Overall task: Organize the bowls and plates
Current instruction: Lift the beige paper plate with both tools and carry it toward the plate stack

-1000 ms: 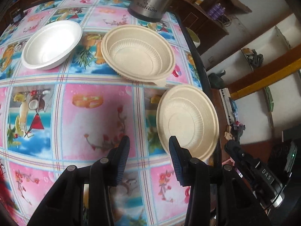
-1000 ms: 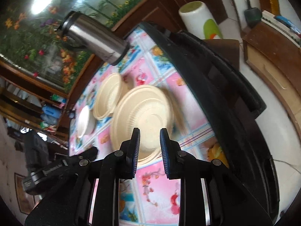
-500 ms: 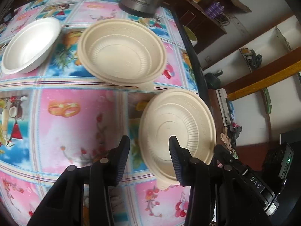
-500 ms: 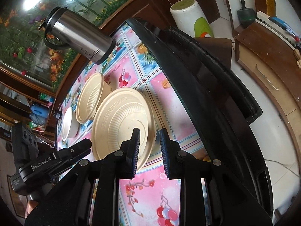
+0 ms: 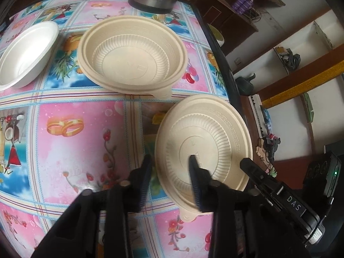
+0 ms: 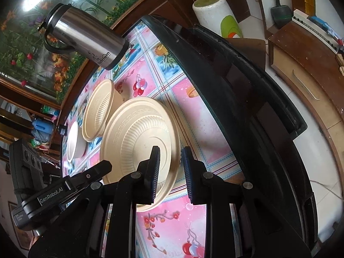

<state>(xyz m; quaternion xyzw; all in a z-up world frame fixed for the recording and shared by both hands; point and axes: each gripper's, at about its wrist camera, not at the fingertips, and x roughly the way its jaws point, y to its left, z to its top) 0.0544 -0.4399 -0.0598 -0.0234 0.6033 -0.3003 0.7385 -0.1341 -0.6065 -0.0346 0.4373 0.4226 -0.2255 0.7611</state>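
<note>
Straddling the ribbed beige plate [image 5: 206, 142], both tongs, left [image 5: 169, 167] and right [image 6: 169, 161], gape apart.

A steel flask [image 6: 86, 36] stands on the patterned tablecloth [image 5: 86, 129]. Beyond the cloth's far edge, a white canister [image 6: 217, 15].

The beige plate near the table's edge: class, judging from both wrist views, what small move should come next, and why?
Probably close the right gripper on the beige plate. Its open fingers straddle the rim, one above, one outside. The left gripper is also open around the opposite rim. The deep beige bowl and white bowl wait beyond.
</note>
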